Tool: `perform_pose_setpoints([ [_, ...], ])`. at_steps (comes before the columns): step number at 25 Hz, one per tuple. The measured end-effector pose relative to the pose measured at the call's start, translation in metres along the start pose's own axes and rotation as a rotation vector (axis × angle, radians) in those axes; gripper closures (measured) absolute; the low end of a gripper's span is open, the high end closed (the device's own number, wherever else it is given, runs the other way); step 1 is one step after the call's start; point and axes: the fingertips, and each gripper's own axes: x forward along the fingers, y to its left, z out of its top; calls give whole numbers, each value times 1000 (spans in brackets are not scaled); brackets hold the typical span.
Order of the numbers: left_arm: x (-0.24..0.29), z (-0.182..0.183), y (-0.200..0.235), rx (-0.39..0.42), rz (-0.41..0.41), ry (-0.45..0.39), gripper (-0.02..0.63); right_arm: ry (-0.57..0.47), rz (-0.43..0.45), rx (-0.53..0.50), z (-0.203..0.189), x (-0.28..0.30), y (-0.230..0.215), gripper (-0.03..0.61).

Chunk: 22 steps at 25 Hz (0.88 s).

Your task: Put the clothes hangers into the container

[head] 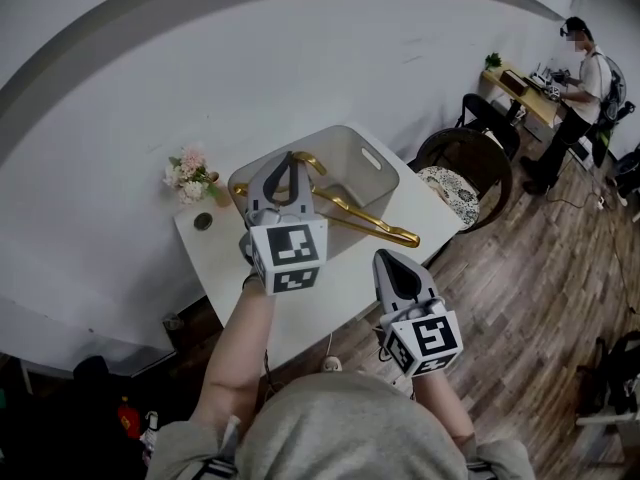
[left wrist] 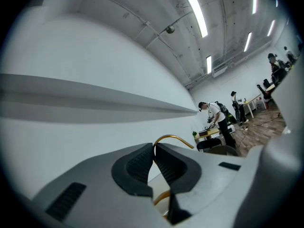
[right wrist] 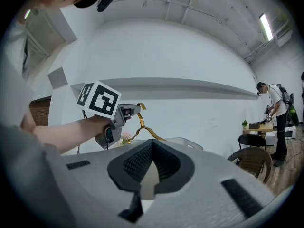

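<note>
Gold hanger (head: 360, 223) over the near rim of the container (head: 372, 183), head view; left gripper (head: 290, 158) above it, right gripper (head: 388, 260) nearer | left gripper view: jaws pinch only the hook; hanger may swivel and snag the rim | right gripper view: jaws pressed together, empty; alone shows the hanger dangling below the left gripper.

Pale rectangular plastic container (head: 385, 173) sits on the white table (head: 240, 268), at the wall side. Pink flower bunch (head: 188, 178) is to its left, and a round wicker chair (head: 462, 163) is beyond the table's right end. Gold metal clothes hanger (head: 370, 225) crosses the container's near rim, its hook clamped in the left gripper (head: 290, 158); the right gripper (head: 386, 256) is nearer the person, to the right.
</note>
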Motion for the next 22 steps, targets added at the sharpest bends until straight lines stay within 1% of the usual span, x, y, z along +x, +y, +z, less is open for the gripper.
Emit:
perform_pose_setpoints([
  [5, 12, -15, 2, -5, 9, 20, 594, 8, 15, -4, -4, 13, -5, 577],
  [9, 20, -28, 7, -42, 19, 26, 594, 11, 26, -5, -6, 21, -9, 577],
  [12, 22, -38, 13, -51, 32, 43, 594, 14, 39, -7, -9, 27, -10, 576],
  [18, 24, -60, 28, -60, 59, 97, 594, 23, 76, -20, -12, 42, -5, 575],
  [22, 21, -80, 38, -52, 72, 150, 592, 34, 89, -22, -16, 49, -3, 575],
])
